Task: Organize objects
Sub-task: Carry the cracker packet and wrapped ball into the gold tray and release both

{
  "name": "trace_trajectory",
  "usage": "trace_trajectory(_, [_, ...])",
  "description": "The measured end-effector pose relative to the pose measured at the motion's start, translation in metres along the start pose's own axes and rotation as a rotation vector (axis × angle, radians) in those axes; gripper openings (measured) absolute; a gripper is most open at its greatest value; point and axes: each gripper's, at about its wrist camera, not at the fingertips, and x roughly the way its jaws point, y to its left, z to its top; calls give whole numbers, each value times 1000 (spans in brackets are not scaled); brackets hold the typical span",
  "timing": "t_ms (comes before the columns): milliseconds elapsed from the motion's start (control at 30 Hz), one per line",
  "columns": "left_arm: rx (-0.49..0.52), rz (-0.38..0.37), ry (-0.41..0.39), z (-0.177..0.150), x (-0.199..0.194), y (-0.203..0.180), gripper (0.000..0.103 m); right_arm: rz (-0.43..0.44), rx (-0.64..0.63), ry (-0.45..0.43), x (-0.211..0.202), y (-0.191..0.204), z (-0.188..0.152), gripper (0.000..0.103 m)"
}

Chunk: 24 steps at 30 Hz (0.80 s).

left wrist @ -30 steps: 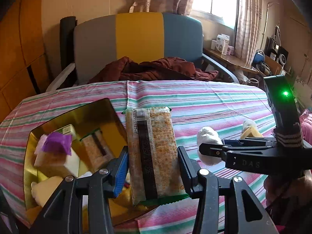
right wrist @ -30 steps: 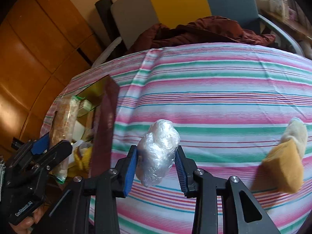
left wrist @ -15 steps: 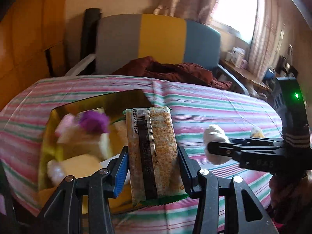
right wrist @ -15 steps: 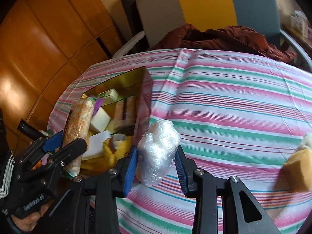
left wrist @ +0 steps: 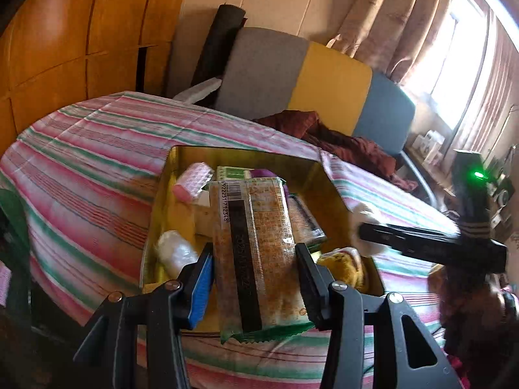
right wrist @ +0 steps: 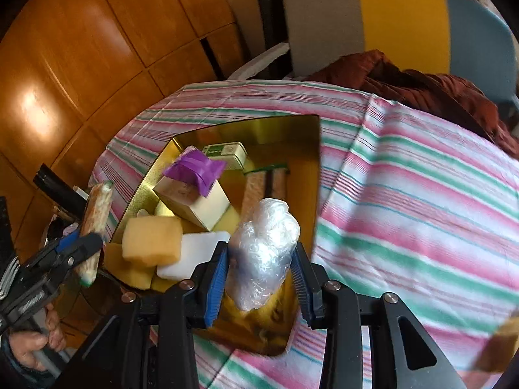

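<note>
- I have the left gripper [left wrist: 254,287] clamped on a flat snack packet [left wrist: 256,253], its pads squeezing the long edges so the pack stands out lengthwise along the fingers; held that way, I judge it can slide in flat among the other things.
- The packet hangs over the near end of the gold tin [left wrist: 162,201], which sits on the striped tablecloth [left wrist: 81,168] and already holds a pink block [left wrist: 193,184], a white wrapped roll [left wrist: 175,253] and another packet lying flat.
- My right gripper [right wrist: 259,270] is closed on a crumpled clear-plastic bundle [right wrist: 262,249], gripped across its middle and upright, so the soft wrap does not slip out.
- From the right wrist the bundle sits above the tin's near right corner, by a white pad [right wrist: 191,253] and a yellow sponge [right wrist: 150,241]; a cream box with purple tape [right wrist: 194,194] lies farther in.
- Both grippers angle downward toward the tin, one from each side, close together but apart; the left one shows at the lower left of the right view, with a hand [right wrist: 35,343] on its handle.
- I judge both items are about to be dropped in; neither is released yet.
</note>
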Motion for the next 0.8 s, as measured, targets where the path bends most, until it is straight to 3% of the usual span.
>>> trace_trajectory(267, [43, -49, 12, 12, 20, -28, 48, -20, 56, -47, 15, -7, 30, 50])
trace_trajectory(467, [72, -65, 34, 27, 47, -49, 48, -27, 64, -34, 2, -16, 8, 55])
trace_trajectory(700, [107, -36, 48, 51, 86, -70, 49, -45, 106, -22, -12, -31, -22, 61])
trace_trajectory(800, [31, -55, 63, 60, 96, -64, 53, -43, 128, -30, -17, -36, -27, 63])
